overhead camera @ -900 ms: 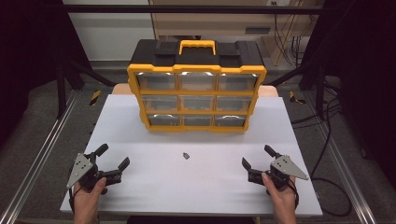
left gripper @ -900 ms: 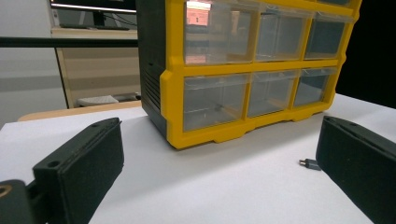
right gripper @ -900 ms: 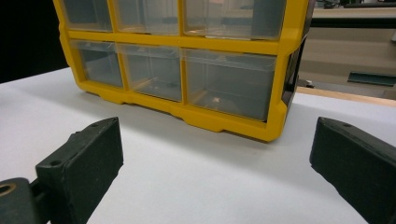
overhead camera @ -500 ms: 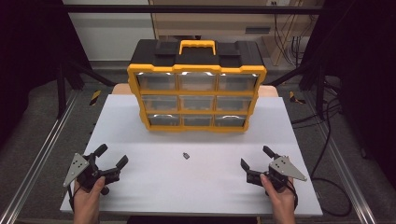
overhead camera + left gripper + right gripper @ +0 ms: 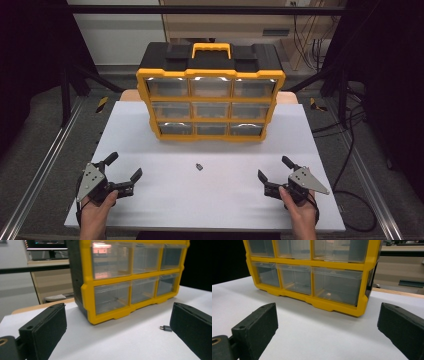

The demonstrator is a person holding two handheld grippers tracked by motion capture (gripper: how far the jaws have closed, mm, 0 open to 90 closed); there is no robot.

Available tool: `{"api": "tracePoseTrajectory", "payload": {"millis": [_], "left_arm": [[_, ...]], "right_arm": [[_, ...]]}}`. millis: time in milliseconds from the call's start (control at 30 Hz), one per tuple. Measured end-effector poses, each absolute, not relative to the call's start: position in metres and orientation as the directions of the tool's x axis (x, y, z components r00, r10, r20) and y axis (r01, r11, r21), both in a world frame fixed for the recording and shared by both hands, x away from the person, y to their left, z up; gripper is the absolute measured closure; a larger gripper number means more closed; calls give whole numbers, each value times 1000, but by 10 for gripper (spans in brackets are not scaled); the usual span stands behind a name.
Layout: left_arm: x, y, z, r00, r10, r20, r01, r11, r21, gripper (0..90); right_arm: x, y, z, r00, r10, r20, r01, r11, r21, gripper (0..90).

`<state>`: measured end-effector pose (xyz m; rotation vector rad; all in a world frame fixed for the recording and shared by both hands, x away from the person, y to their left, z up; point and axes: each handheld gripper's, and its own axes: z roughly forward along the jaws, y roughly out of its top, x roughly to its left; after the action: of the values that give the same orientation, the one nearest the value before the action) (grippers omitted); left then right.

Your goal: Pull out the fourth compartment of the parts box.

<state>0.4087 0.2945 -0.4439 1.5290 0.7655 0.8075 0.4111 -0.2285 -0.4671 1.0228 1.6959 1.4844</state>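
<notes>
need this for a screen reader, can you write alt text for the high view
A yellow and black drawer organiser stands at the far side of a white table, with a small dark part lying before it. Near the front edge, the left claw and right claw rest open.

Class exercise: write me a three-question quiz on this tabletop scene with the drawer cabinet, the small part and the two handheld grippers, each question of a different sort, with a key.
1. True or false: the small metal part lies on the white table in front of the yellow drawer cabinet, touched by neither gripper.
2. How many drawer rows does the cabinet have? A two, B three, C four.
3. Fill in: the fingers of the left gripper and the right gripper stand ____.

Key: 1 true; 2 B; 3 open.
</notes>
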Motion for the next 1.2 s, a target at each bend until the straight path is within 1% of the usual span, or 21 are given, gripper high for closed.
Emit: {"api": "tracePoseTrajectory", "payload": {"millis": [167,267,300,367,433,467,767,800,867,1200], "left_arm": [[416,280,-437,565,816,121,10,-154,988,5],[420,271,-429,567,800,195,-4,-234,972,7],[421,268,-425,576,796,186,19,-240,971,13],[424,263,-418,591,787,177,30,-241,970,15],[428,257,-411,594,773,222,24,-293,956,15],[432,252,-403,589,760,274,7,-344,939,15],[446,235,-379,569,720,397,-22,-469,883,26],[446,235,-379,569,720,397,-22,-469,883,26],[451,232,-373,560,709,428,-30,-499,866,30],[464,219,-360,546,685,482,-46,-550,834,40]], "right_arm": [[412,-225,-465,-494,869,11,130,61,990,32],[412,-223,-465,-497,868,2,130,72,989,31],[411,-223,-465,-499,867,4,129,70,989,31],[411,-223,-465,-500,866,2,130,72,989,30],[411,-224,-465,-499,866,3,131,72,989,31],[412,-225,-465,-495,869,6,133,69,989,31],[410,-225,-464,-492,870,10,127,61,990,31],[410,-226,-463,-492,871,11,127,60,990,31],[409,-226,-463,-491,871,13,126,56,990,31],[408,-229,-462,-483,875,20,123,45,991,30]]}}
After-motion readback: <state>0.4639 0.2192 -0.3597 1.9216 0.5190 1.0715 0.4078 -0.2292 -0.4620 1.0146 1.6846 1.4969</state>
